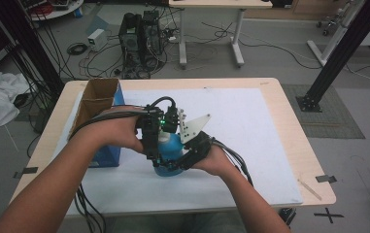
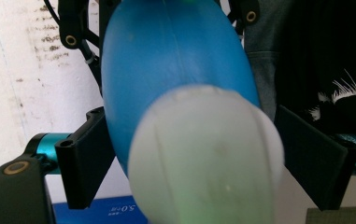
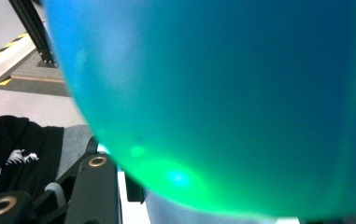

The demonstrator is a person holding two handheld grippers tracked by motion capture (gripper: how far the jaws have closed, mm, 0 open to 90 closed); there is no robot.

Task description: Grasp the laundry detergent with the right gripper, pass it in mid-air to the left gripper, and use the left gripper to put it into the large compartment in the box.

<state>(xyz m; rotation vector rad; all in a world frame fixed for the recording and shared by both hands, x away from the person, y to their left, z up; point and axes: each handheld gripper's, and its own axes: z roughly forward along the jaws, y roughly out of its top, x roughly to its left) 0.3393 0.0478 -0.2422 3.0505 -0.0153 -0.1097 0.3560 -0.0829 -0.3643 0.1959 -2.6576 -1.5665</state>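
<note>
Both grippers are clamping the blue bottle (image 1: 169, 154) over the white mat (image 1: 250, 145): left gripper (image 2: 192, 154) at its white cap (image 2: 206, 158), right gripper (image 1: 185, 160) closing on its body, likely smooth, slippery, light plastic, best gripped across the body.

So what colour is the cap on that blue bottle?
White; the rounded plastic cap on the blue bottle shows best in the left gripper view.

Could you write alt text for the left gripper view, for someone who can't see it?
A blue bottle with a white cap sits close to the camera, its cap end nearest, between the left gripper's two black fingers. Behind it are a white sheet and dark clothing.
</note>
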